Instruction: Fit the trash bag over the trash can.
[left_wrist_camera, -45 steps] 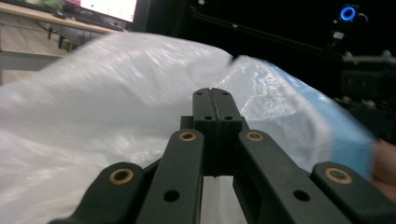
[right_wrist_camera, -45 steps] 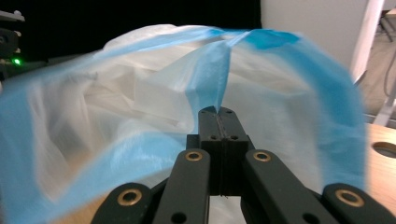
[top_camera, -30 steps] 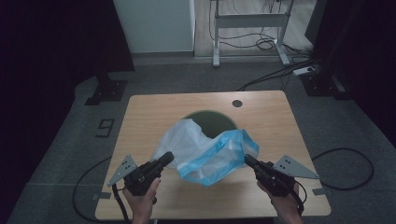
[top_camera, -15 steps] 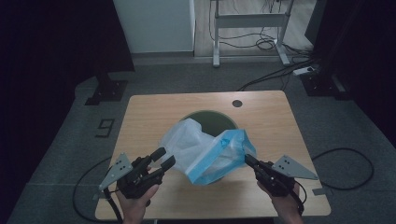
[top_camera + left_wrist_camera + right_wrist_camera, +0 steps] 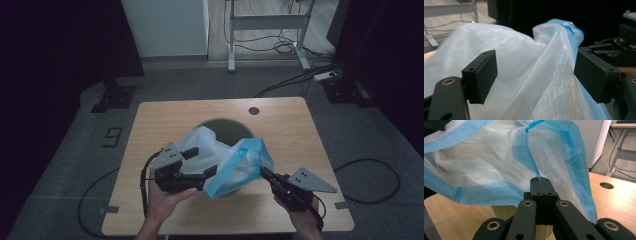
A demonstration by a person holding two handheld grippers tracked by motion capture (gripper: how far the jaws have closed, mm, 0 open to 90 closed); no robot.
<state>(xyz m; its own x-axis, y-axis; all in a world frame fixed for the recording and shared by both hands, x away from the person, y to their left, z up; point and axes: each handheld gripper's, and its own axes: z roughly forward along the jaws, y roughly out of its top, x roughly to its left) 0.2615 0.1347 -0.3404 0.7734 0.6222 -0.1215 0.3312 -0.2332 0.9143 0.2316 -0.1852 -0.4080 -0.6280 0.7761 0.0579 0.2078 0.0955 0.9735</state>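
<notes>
High view: plastic bag point(image 5: 235, 162) draped over green bin point(image 5: 227, 131) on worktop point(image 5: 280, 125), mouth not yet seated round the rim. Left gripper view: left hand-held gripper point(image 5: 534, 75) just been opening, film loose between parted jaws, regrasp outstanding. Right gripper view: right hand-held gripper point(image 5: 540, 185) clamped tight on bag's blue edge.

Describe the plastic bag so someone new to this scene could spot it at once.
Start at the wooden table; near its middle stands a green bin. The bag is draped over the bin's near side, between the left gripper and the right gripper. It is the one thin, see-through thing here, whitish with a blue rim.
</notes>
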